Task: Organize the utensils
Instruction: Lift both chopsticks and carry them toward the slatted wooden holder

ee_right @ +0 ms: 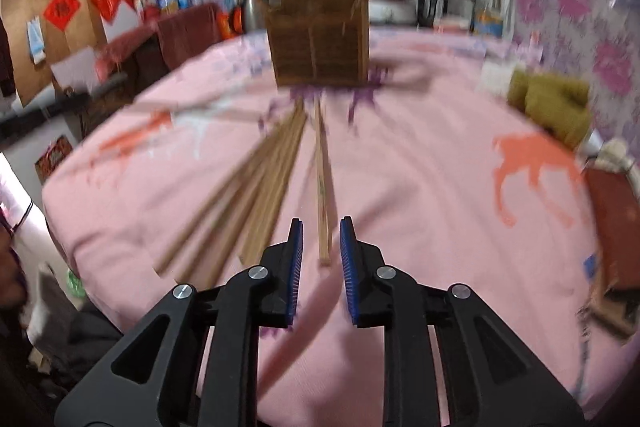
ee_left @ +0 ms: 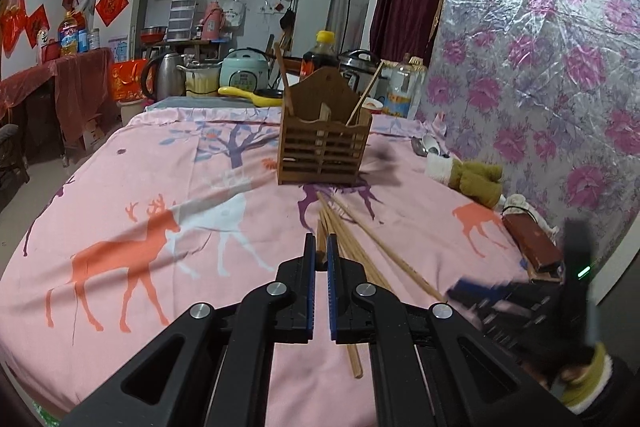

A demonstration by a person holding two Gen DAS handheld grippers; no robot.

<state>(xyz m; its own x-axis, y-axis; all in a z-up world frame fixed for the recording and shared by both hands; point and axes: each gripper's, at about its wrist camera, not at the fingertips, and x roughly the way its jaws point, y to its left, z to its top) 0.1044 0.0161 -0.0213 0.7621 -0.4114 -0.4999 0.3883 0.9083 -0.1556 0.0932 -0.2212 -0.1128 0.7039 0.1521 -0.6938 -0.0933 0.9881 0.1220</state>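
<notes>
Right wrist view: we see one chopstick [ee_right: 322, 187] between our parted right tongs [ee_right: 321, 233]; left tongs [ee_left: 321, 249] pinch a chopstick [ee_left: 321, 237]; writing unreadable.

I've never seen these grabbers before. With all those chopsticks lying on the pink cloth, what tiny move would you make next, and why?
Probably lift the left gripper: its blue pads look nearly closed on one wooden chopstick from the loose bundle, and the brown slatted wooden holder stands just ahead. The right gripper is open, straddling another single chopstick.
</notes>
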